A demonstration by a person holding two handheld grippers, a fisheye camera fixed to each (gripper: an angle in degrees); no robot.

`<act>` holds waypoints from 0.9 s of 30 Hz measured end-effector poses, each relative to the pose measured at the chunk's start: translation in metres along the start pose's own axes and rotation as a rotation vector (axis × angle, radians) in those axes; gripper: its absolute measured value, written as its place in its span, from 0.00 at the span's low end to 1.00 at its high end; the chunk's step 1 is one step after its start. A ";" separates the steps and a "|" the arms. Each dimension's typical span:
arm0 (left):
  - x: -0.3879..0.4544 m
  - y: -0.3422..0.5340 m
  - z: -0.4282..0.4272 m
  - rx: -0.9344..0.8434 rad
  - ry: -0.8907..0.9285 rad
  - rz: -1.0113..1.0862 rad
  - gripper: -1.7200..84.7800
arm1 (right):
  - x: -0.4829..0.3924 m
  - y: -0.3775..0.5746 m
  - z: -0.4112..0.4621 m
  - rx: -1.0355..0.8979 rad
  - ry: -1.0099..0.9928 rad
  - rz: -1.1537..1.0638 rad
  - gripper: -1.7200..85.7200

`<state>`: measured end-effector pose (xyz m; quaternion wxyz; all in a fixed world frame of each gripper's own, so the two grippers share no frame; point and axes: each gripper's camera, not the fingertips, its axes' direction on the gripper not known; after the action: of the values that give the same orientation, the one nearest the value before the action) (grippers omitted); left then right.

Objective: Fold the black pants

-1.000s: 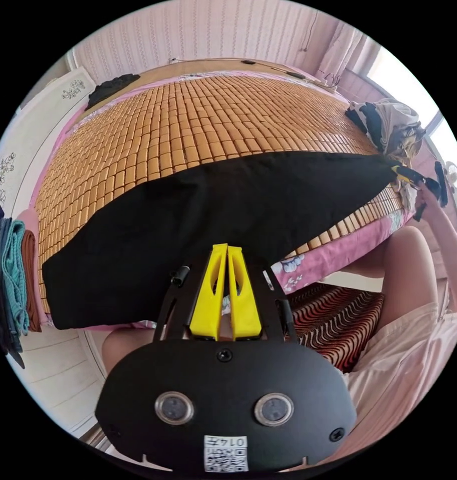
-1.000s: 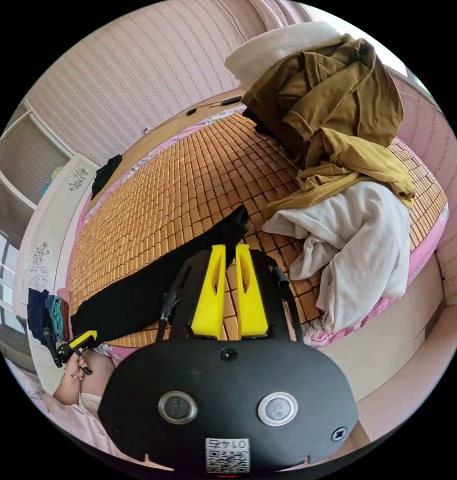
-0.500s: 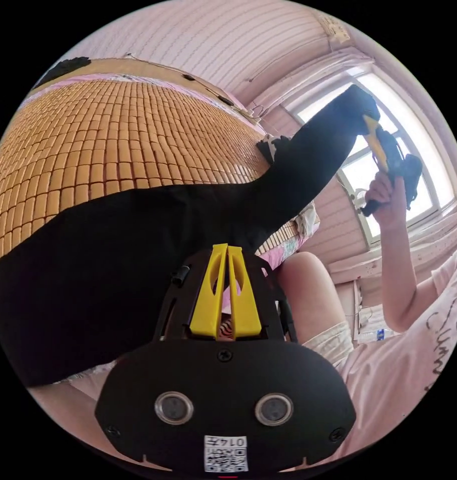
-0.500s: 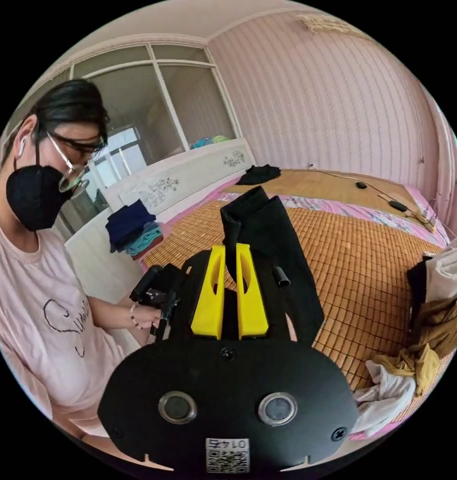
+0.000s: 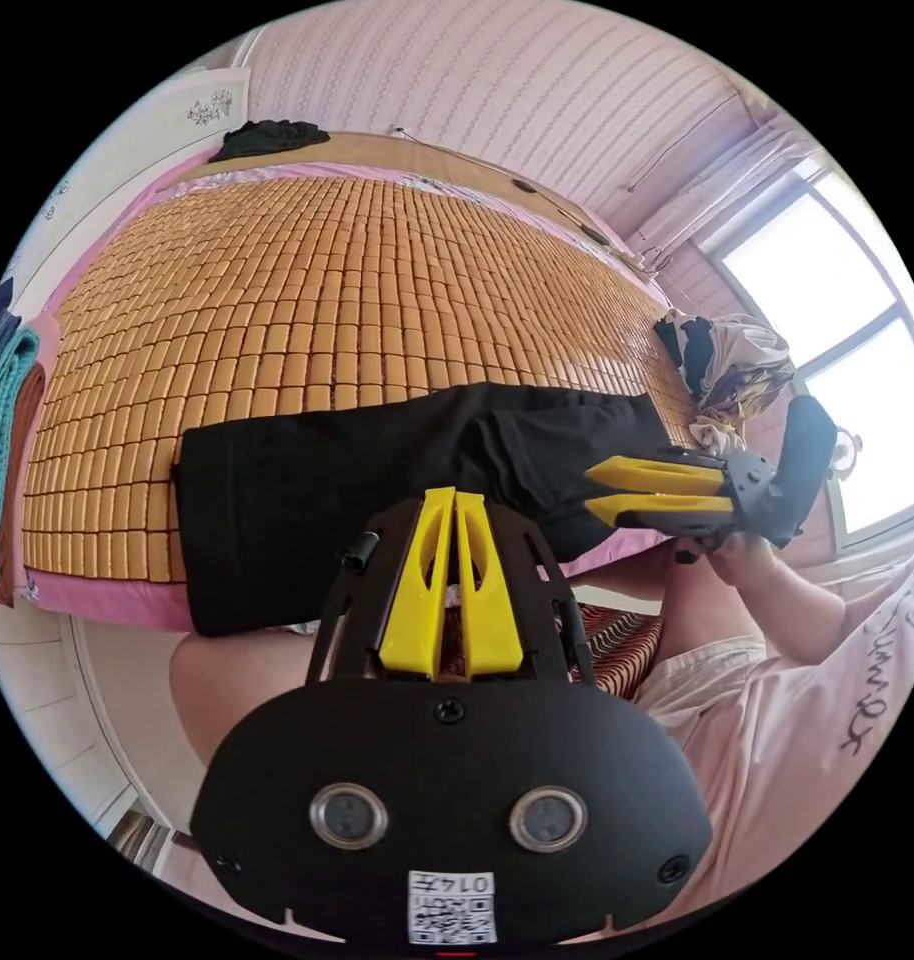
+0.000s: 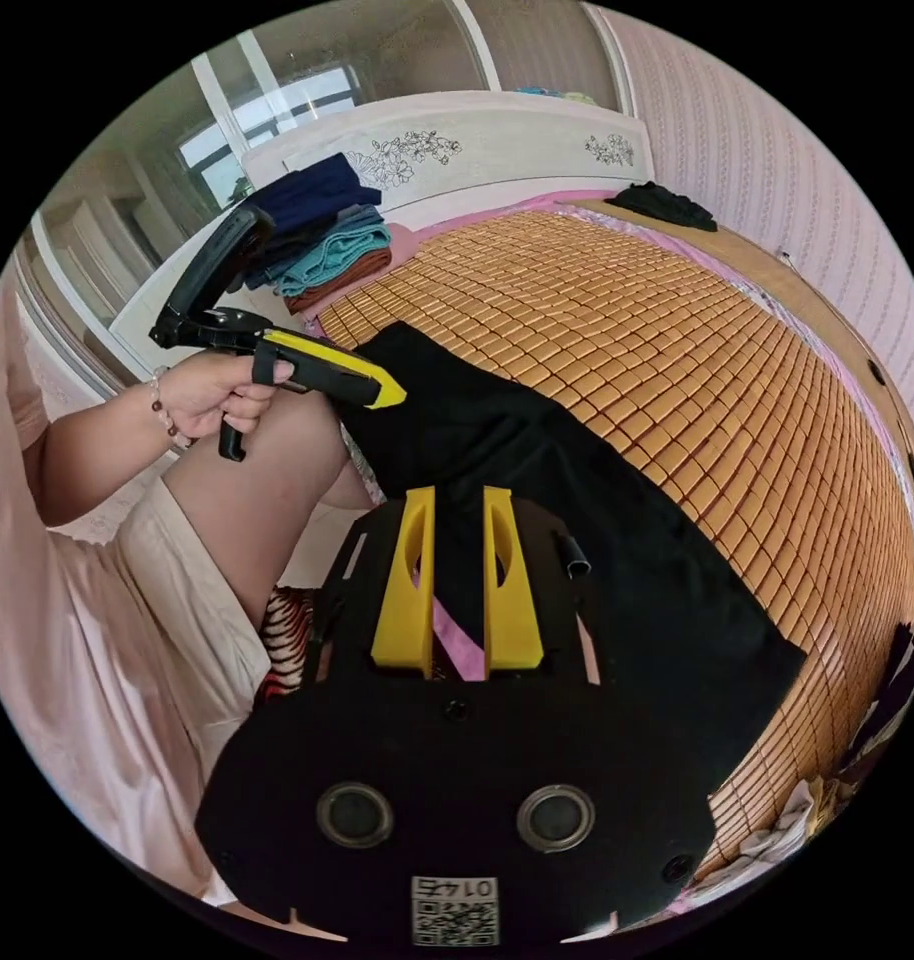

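1. Now your left gripper [image 5: 454, 497] hangs off the mat's near edge, jaws pressed together on nothing.
2. The black pants [image 5: 377, 480] lie folded along the near edge of the bamboo mat [image 5: 327, 290].
3. Your right gripper [image 5: 589, 486] hovers beside them, jaws parted, empty.

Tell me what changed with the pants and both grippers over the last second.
The right gripper carried one end of the black pants up and over, laid it down folded on the bamboo mat, then opened and let go. The left gripper, shut on the near edge before, now sits beside it, apparently released. The clothes pile stayed put.
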<state>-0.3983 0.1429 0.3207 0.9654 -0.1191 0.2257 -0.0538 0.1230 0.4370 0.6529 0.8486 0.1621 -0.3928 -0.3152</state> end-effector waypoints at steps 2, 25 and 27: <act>0.001 -0.004 0.002 0.004 0.032 -0.004 0.01 | -0.004 -0.003 0.025 -0.076 0.064 -0.002 0.09; 0.023 -0.021 0.021 -0.100 0.030 0.015 0.08 | -0.028 0.031 0.085 0.013 0.101 0.014 0.09; 0.027 -0.023 0.022 -0.095 0.000 0.027 0.09 | -0.028 0.035 0.090 0.019 0.119 0.013 0.11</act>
<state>-0.3652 0.1209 0.3343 0.9593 -0.1618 0.2295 -0.0300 0.0546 0.4791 0.7129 0.8707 0.1862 -0.3459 -0.2958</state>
